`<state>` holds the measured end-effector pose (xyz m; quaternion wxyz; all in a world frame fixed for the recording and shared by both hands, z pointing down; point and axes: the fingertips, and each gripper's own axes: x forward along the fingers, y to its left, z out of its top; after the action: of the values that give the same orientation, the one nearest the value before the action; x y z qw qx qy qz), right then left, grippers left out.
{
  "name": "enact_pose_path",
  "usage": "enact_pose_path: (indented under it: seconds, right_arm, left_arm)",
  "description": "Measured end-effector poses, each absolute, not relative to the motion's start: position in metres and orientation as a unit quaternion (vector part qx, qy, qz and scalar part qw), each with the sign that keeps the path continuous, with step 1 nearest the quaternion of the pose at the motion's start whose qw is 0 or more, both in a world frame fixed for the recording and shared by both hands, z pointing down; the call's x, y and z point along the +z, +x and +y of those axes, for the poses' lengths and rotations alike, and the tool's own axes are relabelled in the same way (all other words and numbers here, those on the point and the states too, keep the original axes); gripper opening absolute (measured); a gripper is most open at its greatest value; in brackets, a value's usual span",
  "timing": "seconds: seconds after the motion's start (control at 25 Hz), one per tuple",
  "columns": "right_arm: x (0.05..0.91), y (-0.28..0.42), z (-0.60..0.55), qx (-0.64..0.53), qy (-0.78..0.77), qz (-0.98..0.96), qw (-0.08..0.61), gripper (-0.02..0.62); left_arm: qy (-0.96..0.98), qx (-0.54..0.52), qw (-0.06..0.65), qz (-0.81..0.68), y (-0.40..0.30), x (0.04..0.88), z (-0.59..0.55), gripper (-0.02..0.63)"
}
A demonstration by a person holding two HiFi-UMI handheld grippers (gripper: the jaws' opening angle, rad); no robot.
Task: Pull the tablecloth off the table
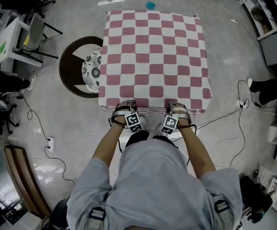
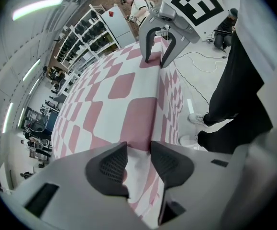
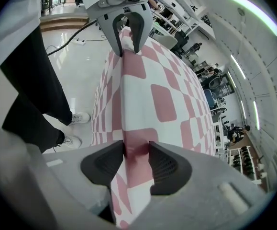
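A pink-and-white checked tablecloth [image 1: 155, 56] covers the square table and hangs over its near edge. Both grippers sit at that near edge, side by side in front of the person's body. My left gripper [image 1: 126, 104] [image 2: 138, 150] has a bunched fold of the cloth's edge [image 2: 124, 85] between its pads, which touch it on both sides. My right gripper [image 1: 176, 107] [image 3: 136, 150] is closed the same way on a pink square of the cloth [image 3: 162, 99] at the edge ridge. Each gripper view shows the other gripper astride the same edge: the right gripper [image 2: 156, 61] and the left gripper [image 3: 127, 51].
A round dark stand with a patterned cushion [image 1: 83, 66] stands by the table's left side. A white desk and chair [image 1: 14, 37] are further left. Cables [image 1: 224, 123] and a power strip [image 1: 49, 145] lie on the floor. Another person's legs [image 1: 267, 87] are at the right.
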<state>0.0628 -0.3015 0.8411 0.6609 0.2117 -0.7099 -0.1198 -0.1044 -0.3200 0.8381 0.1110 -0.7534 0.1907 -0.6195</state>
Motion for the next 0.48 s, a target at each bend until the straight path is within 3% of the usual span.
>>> enact_pose_path:
  seconds: [0.24, 0.48]
  right_arm:
    - [0.838, 0.069, -0.3, -0.136, 0.226, -0.698, 0.666, 0.129]
    - [0.826, 0.064, -0.3, -0.134, 0.24, -0.711, 0.647, 0.034]
  left_arm:
    - [-0.759, -0.611, 0.108, 0.197, -0.104, 0.83, -0.314, 0.083]
    - [-0.765, -0.6, 0.101, 0.212, -0.107, 0.817, -0.316, 0.009]
